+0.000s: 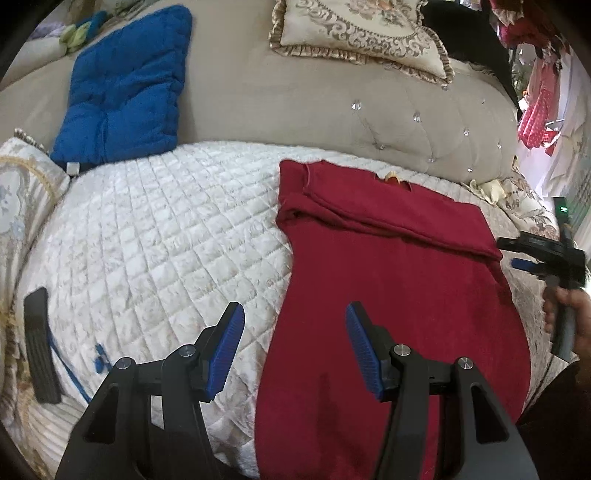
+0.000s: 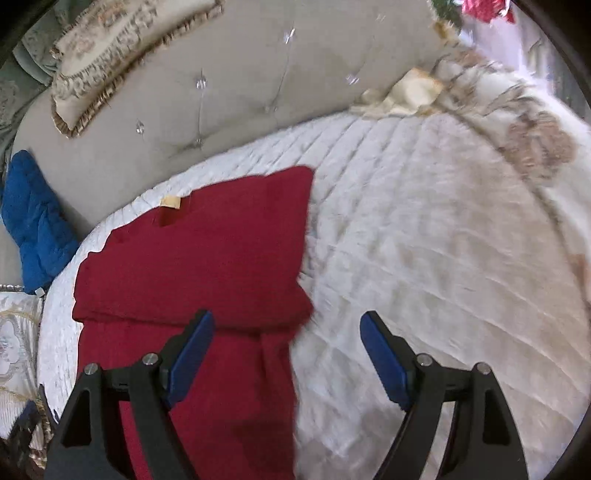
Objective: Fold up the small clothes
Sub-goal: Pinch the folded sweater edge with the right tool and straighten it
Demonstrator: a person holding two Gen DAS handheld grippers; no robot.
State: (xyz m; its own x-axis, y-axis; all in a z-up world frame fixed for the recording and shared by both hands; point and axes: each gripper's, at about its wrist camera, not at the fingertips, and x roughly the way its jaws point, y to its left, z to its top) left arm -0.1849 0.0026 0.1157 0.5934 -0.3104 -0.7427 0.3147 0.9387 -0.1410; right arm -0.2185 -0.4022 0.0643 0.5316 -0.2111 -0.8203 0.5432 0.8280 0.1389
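Observation:
A dark red garment (image 1: 399,295) lies flat on the white quilted cover (image 1: 166,236), its sleeves folded in across the top and a small tan label at the neckline. My left gripper (image 1: 295,332) hangs open over the garment's left edge, nothing between its blue pads. In the right wrist view the same red garment (image 2: 207,258) fills the lower left. My right gripper (image 2: 286,343) stands open above the garment's right edge, empty. It also shows at the right rim of the left wrist view, the right gripper (image 1: 546,262) held by a hand (image 1: 572,314).
A blue cushion (image 1: 122,88) leans on the tufted beige sofa back (image 1: 295,103), with an ornate beige pillow (image 1: 362,33) further right. A black flat object (image 1: 40,339) and a blue cord lie at the cover's left. Patterned fabric (image 2: 532,147) covers the right end.

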